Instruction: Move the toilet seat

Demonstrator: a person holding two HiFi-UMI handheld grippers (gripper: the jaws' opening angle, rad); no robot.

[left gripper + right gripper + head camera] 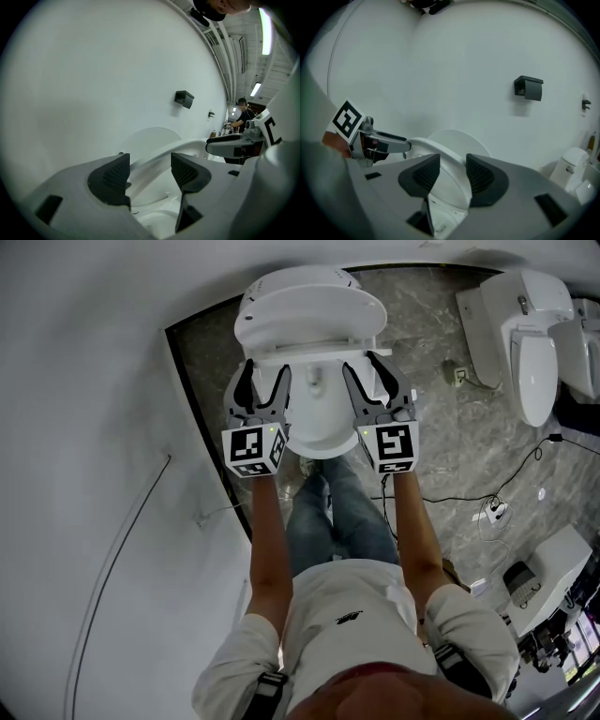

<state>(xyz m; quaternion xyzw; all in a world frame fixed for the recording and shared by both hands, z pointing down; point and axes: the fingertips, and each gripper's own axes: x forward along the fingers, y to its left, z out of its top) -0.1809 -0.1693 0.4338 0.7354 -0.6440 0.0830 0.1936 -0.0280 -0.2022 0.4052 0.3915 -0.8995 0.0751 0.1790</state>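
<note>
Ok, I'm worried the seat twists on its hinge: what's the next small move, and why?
Probably close the left gripper firmly on the toilet seat rim before swinging it. The right gripper looks clamped on its side of the rim, but the left jaws stand wider around theirs and contact is unclear. Two even grips should keep it level.

The toilet bowl point(314, 423) stands against the wall point(94, 381), directly ahead of the person. The toilet seat point(309, 324) is tilted up above the bowl, the lid point(459, 140) behind it. The left gripper point(264, 376) is at the seat's left edge and the right gripper point(367, 371) at its right edge, with the rim between each pair of jaws; contact on the left appears likely but cannot be confirmed. A wall box point(528, 87) is mounted above and to the right. A second toilet point(525, 343) stands well apart to the right, with a cable point(506, 474) on the floor between.
</note>
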